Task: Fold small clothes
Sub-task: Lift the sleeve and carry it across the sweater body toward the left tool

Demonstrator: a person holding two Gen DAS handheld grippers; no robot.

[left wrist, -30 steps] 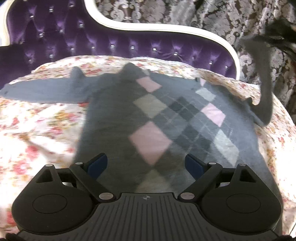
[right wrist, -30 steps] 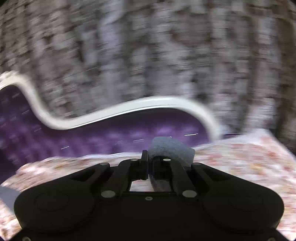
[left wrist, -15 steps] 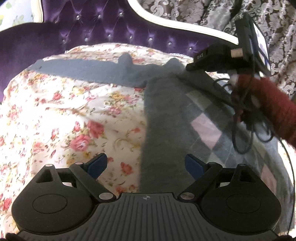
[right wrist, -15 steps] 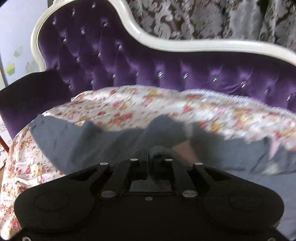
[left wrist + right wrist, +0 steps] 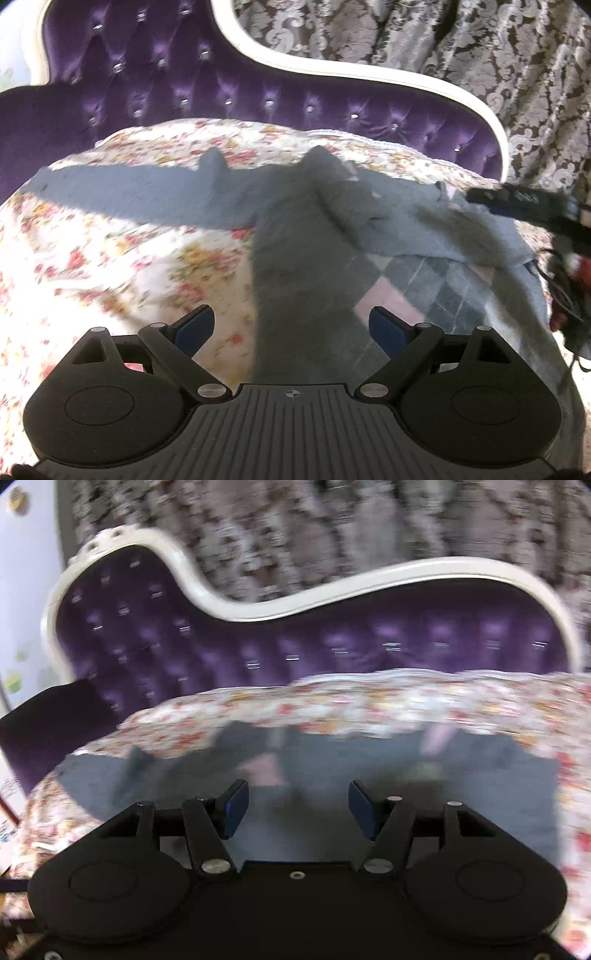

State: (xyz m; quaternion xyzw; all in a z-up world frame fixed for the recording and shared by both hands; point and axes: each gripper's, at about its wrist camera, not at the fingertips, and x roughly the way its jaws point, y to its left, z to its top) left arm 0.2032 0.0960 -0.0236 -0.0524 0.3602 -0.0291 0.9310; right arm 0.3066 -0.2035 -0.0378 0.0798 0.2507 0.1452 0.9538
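Judging by the layout, we have one fold done: the sweater [image 5: 306, 258] lies on the floral cover [image 5: 92, 280] with its right sleeve [image 5: 417, 229] across the chest, the left sleeve [image 5: 122, 192] unfolded. Both the left gripper [image 5: 291, 328] and right gripper [image 5: 298, 808] have fingers spread, empty.

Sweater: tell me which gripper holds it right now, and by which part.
Neither holds it. The left gripper and the right gripper both have their jaws open with nothing between them. The sweater lies on the flowered cover, one sleeve folded across its body.
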